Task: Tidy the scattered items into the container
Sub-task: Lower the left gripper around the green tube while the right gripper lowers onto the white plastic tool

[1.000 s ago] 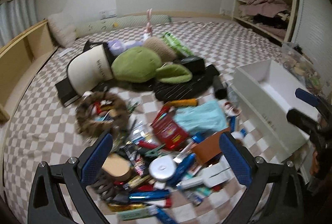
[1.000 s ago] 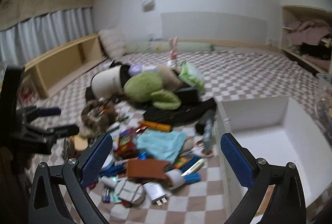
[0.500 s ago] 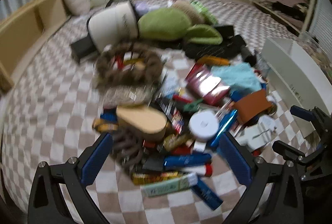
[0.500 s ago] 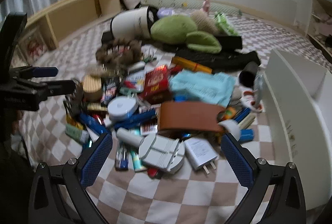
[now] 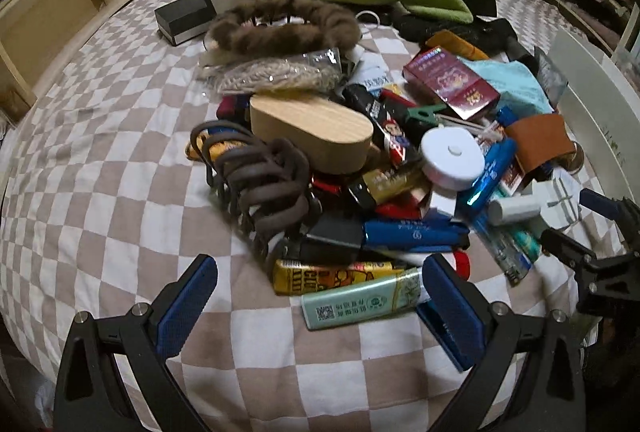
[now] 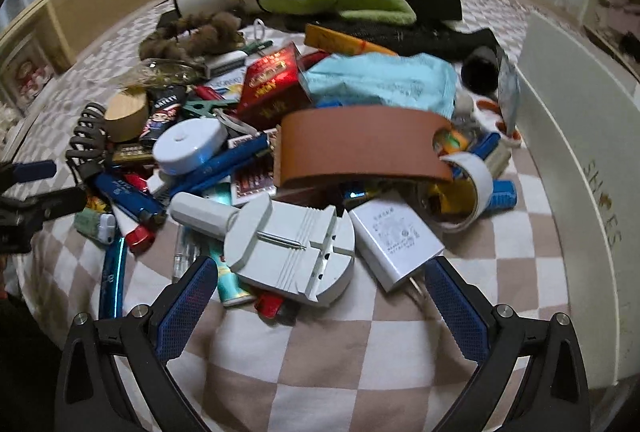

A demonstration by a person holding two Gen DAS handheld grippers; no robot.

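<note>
Checkered bed (image 5: 100,191) carries the piled clutter (image 6: 280,151), beside the white container (image 6: 580,151). Left tool (image 5: 318,292) and right tool (image 6: 320,292) gape wide, empty. Risk: overlapping items snag, drag neighbours, slip off.

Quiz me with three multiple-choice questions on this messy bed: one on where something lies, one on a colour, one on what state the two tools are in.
1. Where is the white charger plug lying?
A. inside the white container
B. on the checked bedspread, right of the grey round clamp block
C. on the green plush toy

2. What colour is the curved leather strap?
A. brown
B. yellow
C. black

3. How do the left tool and right tool stand?
A. both shut on items
B. one holds a pen
C. both open, holding nothing

Answers: 1 B, the plug rests beside the grey round clamp block; 2 A, it shows brown; 3 C, blue fingers stand wide apart.
</note>
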